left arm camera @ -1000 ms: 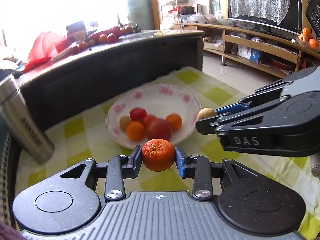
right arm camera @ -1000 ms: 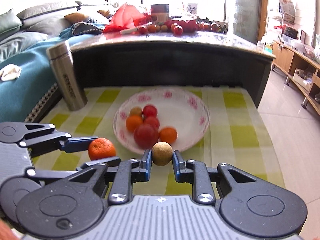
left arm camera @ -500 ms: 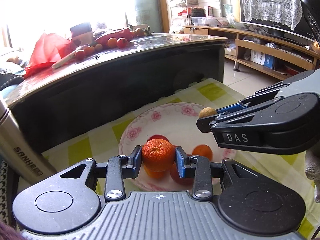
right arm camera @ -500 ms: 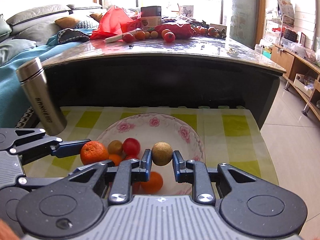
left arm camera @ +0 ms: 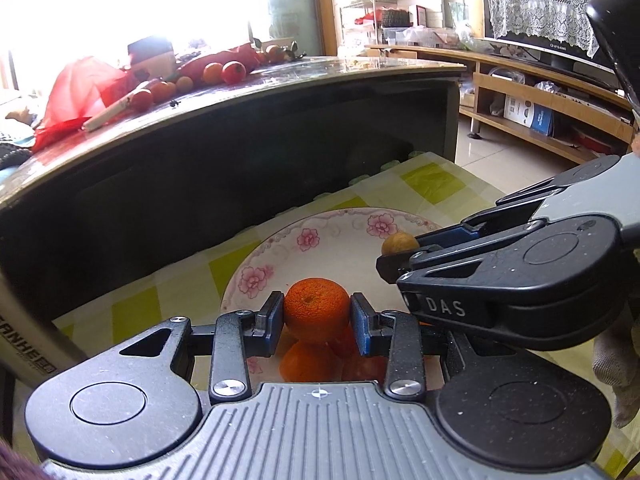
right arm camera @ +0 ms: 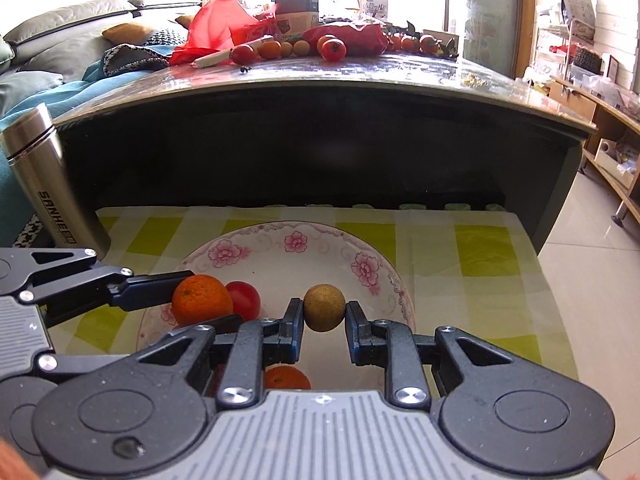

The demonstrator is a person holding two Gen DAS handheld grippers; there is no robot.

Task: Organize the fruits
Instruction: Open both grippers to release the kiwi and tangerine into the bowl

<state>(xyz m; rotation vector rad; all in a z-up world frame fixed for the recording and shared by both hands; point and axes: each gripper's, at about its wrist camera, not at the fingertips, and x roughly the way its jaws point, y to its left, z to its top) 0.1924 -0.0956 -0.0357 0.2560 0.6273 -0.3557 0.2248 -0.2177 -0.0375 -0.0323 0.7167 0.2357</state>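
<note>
Yellow-checked counter [right arm camera: 472, 248]: left gripper [left arm camera: 317, 316] clamps a round orange mandarin [left arm camera: 316, 309], right gripper [right arm camera: 323, 312] a tan-green fruit [right arm camera: 324, 307], both above the floral white plate [right arm camera: 320, 240]; release remains.

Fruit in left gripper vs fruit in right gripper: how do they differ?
Colour: the orange in the left gripper is bright orange; the brown fruit in the right gripper is dull yellow-brown. Size: the orange looks bigger than the brown fruit. Skin: the orange is pitted, the brown fruit speckled and matte. Shared: both round, both clamped above the flowered plate.
</note>
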